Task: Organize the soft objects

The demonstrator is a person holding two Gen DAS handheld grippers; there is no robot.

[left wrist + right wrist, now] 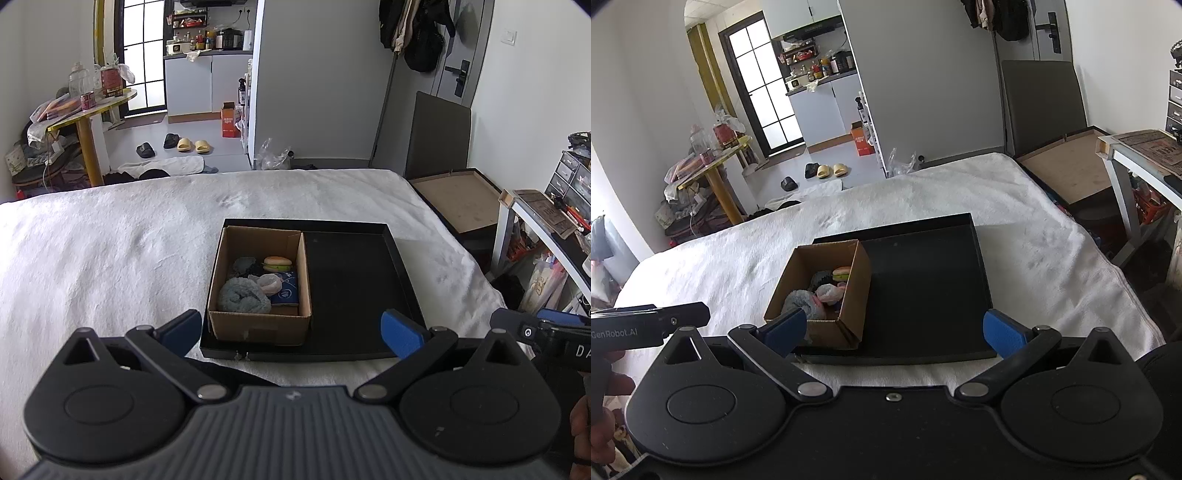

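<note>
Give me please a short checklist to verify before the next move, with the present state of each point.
1. Left gripper open and holding nothing: ok.
2. Right gripper open and holding nothing: ok.
3. Cardboard box stands upright in the left part of the black tray: ok.
4. Soft things lie inside the box, among them the grey fluffy cloth and the toy burger: ok.
5. Nothing soft lies on the white blanket around the tray: ok in both views.
6. What lies under the top things in the box: cannot tell.
</note>
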